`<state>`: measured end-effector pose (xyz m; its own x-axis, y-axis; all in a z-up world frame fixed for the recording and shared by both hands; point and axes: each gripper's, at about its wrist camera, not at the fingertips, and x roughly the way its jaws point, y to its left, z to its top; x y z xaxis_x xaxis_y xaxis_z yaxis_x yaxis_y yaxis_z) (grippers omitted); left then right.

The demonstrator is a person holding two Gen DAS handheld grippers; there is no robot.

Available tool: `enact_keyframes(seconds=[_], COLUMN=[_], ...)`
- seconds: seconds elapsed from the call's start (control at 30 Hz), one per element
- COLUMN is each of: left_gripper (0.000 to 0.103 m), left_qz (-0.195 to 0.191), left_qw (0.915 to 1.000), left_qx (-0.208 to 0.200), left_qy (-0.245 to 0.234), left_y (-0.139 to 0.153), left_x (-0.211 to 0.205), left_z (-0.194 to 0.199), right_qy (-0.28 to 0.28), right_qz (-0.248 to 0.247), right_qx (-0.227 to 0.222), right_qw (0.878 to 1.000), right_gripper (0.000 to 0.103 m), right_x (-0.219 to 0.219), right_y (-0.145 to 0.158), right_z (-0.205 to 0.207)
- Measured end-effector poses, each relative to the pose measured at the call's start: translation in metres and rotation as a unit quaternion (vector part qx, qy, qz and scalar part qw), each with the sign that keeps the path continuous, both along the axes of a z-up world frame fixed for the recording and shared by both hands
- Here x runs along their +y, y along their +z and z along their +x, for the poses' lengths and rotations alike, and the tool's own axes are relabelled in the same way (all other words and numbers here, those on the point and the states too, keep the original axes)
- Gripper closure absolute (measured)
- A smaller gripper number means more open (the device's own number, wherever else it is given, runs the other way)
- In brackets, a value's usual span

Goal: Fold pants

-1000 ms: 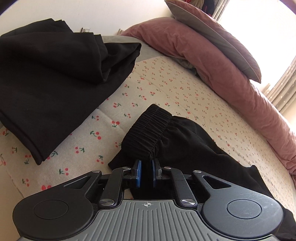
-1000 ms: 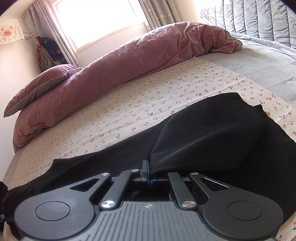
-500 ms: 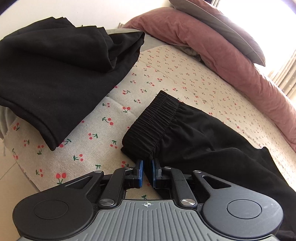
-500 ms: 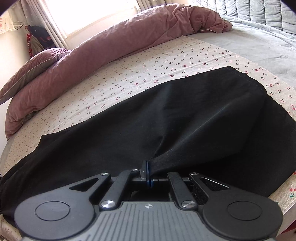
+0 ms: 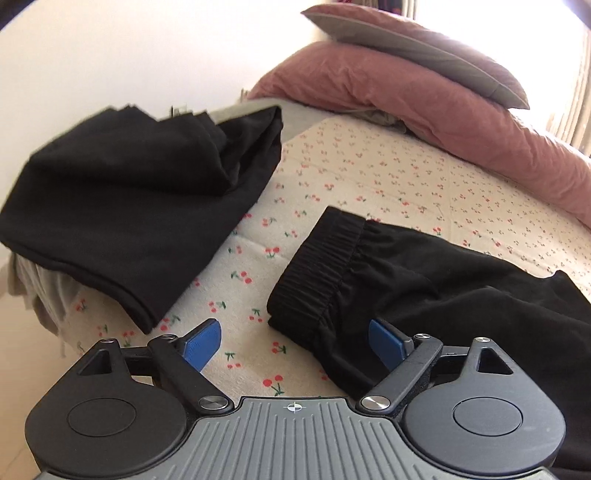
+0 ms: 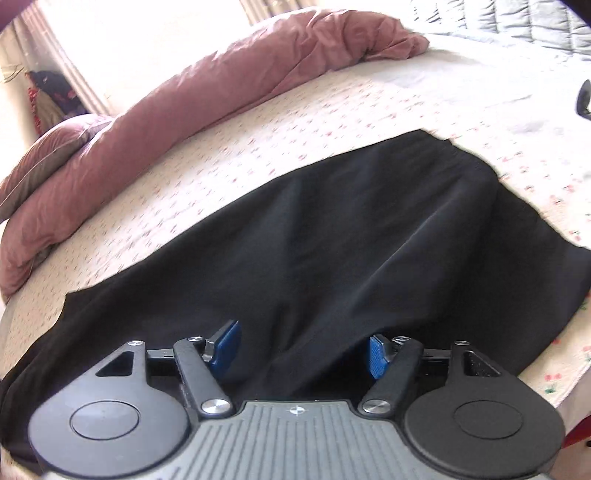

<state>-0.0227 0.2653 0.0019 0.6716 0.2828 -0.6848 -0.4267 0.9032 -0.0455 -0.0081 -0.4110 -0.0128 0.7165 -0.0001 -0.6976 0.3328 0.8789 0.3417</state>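
Black pants (image 5: 424, 280) lie flat on the cherry-print bed sheet (image 5: 369, 177). Their ribbed elastic cuff (image 5: 317, 269) shows in the left wrist view, just ahead of my left gripper (image 5: 295, 341). That gripper's jaws are opening, the blue pads wide apart and pressing on nothing; the right pad sits over the pants' edge. In the right wrist view the wide part of the pants (image 6: 332, 236) spreads across the sheet. My right gripper (image 6: 303, 349) hovers over it with jaws opening, cloth lying under the gap but not pinched.
A pile of other black clothes (image 5: 129, 206) rests at the bed's left corner. A rolled pink duvet (image 6: 184, 96) and pillows (image 5: 424, 48) run along the far side. A grey quilt (image 6: 517, 18) lies at the back right. The bed edge is close below the grippers.
Both grippers let go of the black cloth and spread their jaws. The pants dropped flat onto the sheet. Both views tilted a little, the left backing off the cuff.
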Motion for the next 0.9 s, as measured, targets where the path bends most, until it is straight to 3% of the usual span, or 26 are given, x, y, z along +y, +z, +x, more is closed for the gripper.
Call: enact_keyframes(seconds=[0.07, 0.17, 0.3, 0.43, 0.6, 0.73, 0.9], left_gripper=[0.013, 0.010, 0.010, 0.010, 0.010, 0.010, 0.013], left_qz=[0.018, 0.016, -0.006, -0.015, -0.006, -0.011, 0.000], left_qw=[0.9995, 0.9954, 0.9779, 0.9467, 0.9030, 0.8597, 0.8171], left_qx=[-0.012, -0.034, -0.046, -0.046, -0.050, -0.076, -0.085], left_qy=[-0.023, -0.088, -0.204, -0.318, -0.427, -0.505, -0.570], left_y=[0.009, 0.018, 0.020, 0.012, -0.007, -0.023, -0.041], left_x=[-0.017, -0.052, -0.111, -0.178, -0.248, -0.288, -0.319], left_z=[0.001, 0.006, 0.021, 0.032, 0.030, 0.020, 0.010], right_qy=[-0.043, -0.109, -0.181, -0.214, -0.196, -0.178, -0.143], right_qz=[0.016, 0.051, 0.065, 0.089, 0.160, 0.200, 0.225], right_qx=[-0.014, -0.031, -0.046, -0.042, -0.034, -0.041, -0.035], right_qw=[0.999, 0.992, 0.980, 0.972, 0.967, 0.963, 0.963], right_gripper=[0.031, 0.031, 0.040, 0.048, 0.061, 0.061, 0.061], right_x=[-0.021, -0.054, -0.087, -0.108, -0.111, -0.103, -0.089], right_y=[0.002, 0.000, -0.002, -0.011, -0.030, -0.034, -0.038], right_z=[-0.008, -0.021, -0.037, -0.042, -0.051, -0.058, -0.054])
